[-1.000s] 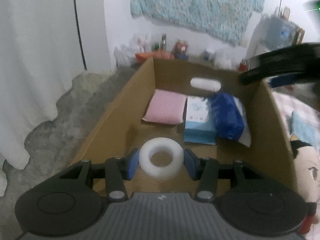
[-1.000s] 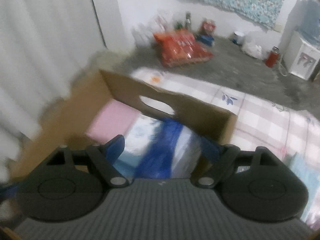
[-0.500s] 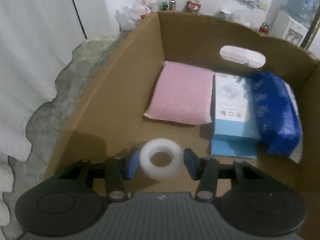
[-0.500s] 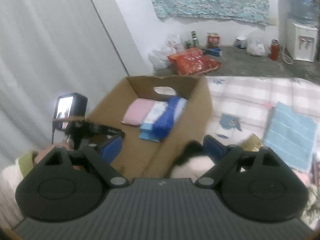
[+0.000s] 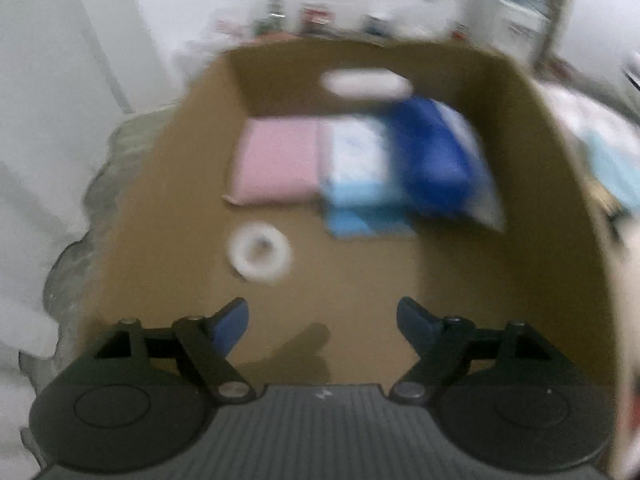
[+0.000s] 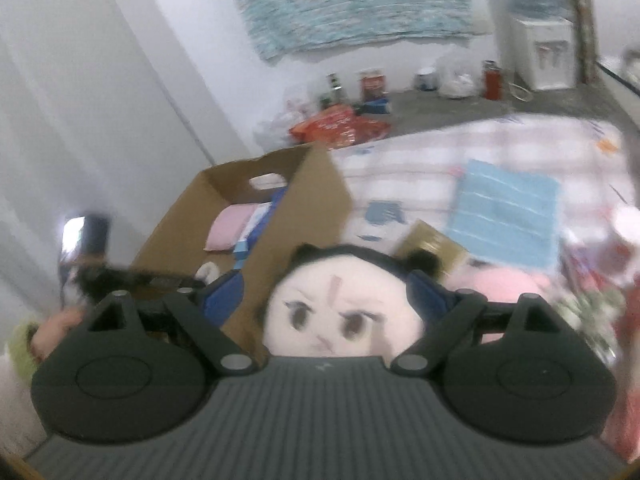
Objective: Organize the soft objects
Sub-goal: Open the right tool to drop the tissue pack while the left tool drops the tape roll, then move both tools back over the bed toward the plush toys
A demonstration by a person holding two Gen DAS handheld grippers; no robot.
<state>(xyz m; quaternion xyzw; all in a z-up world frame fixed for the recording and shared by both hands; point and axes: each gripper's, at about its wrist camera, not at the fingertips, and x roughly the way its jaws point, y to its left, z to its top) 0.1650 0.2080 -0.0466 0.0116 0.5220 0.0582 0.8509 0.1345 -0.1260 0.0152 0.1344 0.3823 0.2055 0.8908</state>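
A: What is changing since the earlier frame?
B: The white foam ring [image 5: 259,254], clamped a second ago, is now lying free on the floor of the brown cardboard box [image 5: 560,184], beside the pink pad [image 5: 276,166]; the left gripper [image 5: 322,316] is opening, nothing between its jaws.
A: And the right gripper [image 6: 325,295]?
B: Standing wide, straddling the black-haired plush doll head [image 6: 340,312] without pressing it.

The right gripper [image 6: 324,292] is seen with jaws spread wide around the plush doll head [image 6: 344,304], just right of the cardboard box [image 6: 304,208]. A blue towel [image 6: 504,216] lies farther right.
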